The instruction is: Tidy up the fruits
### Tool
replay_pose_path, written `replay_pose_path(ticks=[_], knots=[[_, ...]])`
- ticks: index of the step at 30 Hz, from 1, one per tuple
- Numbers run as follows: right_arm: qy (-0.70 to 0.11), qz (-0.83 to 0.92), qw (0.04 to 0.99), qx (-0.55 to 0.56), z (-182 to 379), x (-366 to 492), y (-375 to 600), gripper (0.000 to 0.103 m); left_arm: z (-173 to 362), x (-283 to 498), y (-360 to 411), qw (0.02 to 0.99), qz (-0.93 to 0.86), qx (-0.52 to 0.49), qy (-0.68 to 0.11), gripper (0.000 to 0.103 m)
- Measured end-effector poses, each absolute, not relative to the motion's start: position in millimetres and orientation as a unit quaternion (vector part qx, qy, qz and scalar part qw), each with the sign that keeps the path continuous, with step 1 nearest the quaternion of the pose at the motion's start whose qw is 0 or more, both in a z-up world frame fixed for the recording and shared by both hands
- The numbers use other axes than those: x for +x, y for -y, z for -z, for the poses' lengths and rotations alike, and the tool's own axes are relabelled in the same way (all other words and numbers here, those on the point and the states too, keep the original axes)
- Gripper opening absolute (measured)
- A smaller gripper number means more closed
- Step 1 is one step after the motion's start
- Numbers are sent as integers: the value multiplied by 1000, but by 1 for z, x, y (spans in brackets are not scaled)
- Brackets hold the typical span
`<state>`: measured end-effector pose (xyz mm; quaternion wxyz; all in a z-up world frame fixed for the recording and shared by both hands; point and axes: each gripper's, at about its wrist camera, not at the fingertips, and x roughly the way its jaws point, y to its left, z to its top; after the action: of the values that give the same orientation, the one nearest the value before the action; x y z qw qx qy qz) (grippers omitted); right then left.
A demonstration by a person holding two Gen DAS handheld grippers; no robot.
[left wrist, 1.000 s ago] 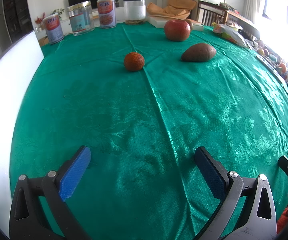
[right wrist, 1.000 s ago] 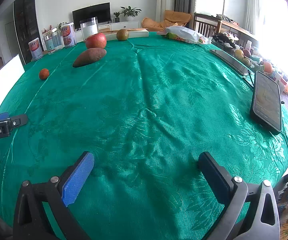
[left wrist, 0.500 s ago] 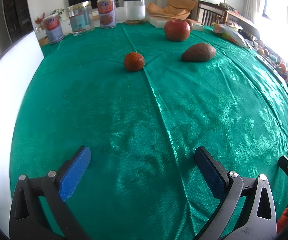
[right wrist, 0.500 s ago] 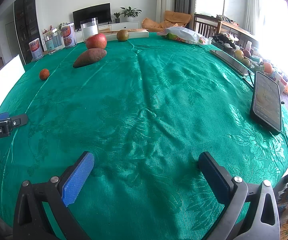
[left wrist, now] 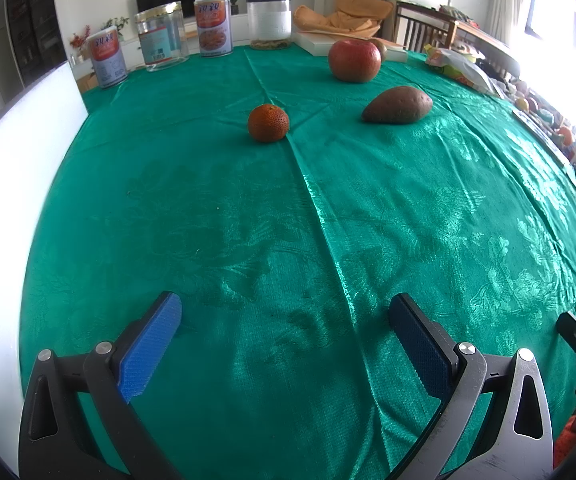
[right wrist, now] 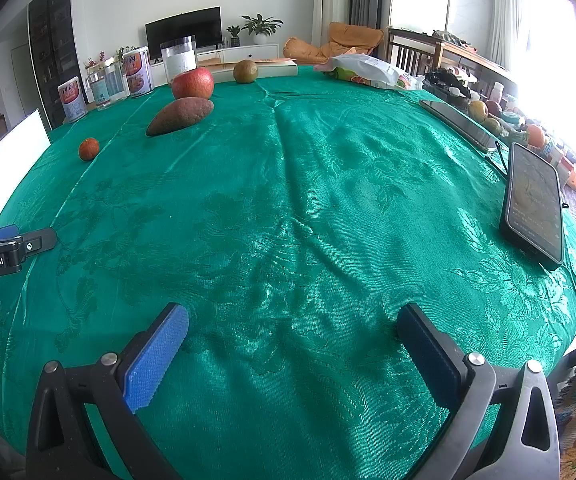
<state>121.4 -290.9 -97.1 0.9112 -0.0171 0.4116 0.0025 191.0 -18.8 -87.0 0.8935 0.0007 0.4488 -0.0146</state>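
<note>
Fruits sit far off on the green cloth [left wrist: 248, 240]: an orange [left wrist: 268, 123], an apple [left wrist: 354, 60], a brown yam [left wrist: 397, 105]. The left tongs [left wrist: 284, 320] and right tongs [right wrist: 292, 326] are wide open, holding nothing.

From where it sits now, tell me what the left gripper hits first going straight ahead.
Probably the orange: the open left gripper points up the bare green tablecloth roughly at it, though depth is unclear.

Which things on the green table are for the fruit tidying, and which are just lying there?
For the job: orange, apple, sweet potato, kiwi.

Just lying about: cans, jars, phone, snack bag.
</note>
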Motion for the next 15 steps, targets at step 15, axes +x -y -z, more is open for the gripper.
replay_pose_path(ticks=[15], knots=[[-412, -3, 911, -17, 98, 121, 291, 103, 87, 189, 18, 894, 22, 1, -448, 102]])
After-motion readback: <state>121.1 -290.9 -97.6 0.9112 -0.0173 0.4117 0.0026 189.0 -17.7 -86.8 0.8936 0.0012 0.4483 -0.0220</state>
